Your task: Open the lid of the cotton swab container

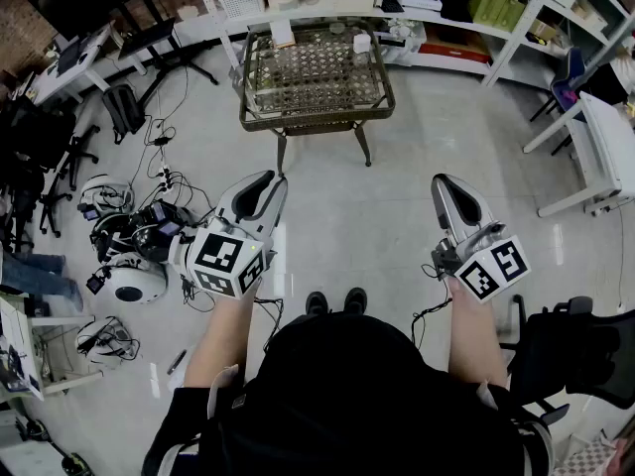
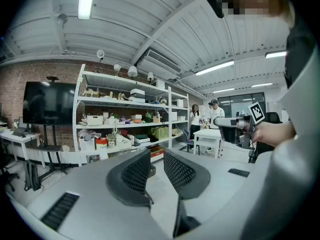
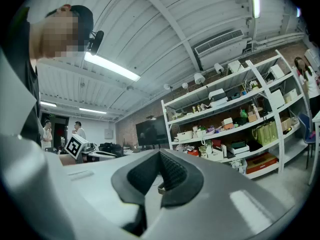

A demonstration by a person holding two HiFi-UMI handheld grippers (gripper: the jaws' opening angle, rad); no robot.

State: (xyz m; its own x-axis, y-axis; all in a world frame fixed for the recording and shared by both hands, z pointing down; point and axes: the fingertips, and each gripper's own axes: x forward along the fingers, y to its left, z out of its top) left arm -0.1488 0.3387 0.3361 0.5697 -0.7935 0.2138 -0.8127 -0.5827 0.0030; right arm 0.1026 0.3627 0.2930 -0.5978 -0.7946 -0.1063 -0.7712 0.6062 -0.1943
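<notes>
Both grippers are held in the air above the floor, well short of the wicker table [image 1: 260, 117]. On its top stand a small white container [image 1: 362, 43] and a flat pale thing [image 1: 283, 34]; I cannot tell whether either holds cotton swabs. My left gripper [image 1: 266, 181] [image 2: 156, 156] has its jaws a narrow gap apart with nothing between them. My right gripper [image 1: 444, 181] [image 3: 160, 156] is shut and empty. Each gripper shows in the other's view, the right gripper [image 2: 235, 126] and the left gripper [image 3: 75, 146].
White shelving [image 1: 437, 8] full of boxes runs behind the table. Cables and equipment [image 1: 134, 251] lie on the floor at left, near desks [image 1: 69, 67]. A white table [image 1: 605, 157] and a dark chair [image 1: 571, 350] stand at right. Two people [image 2: 207, 115] stand far off.
</notes>
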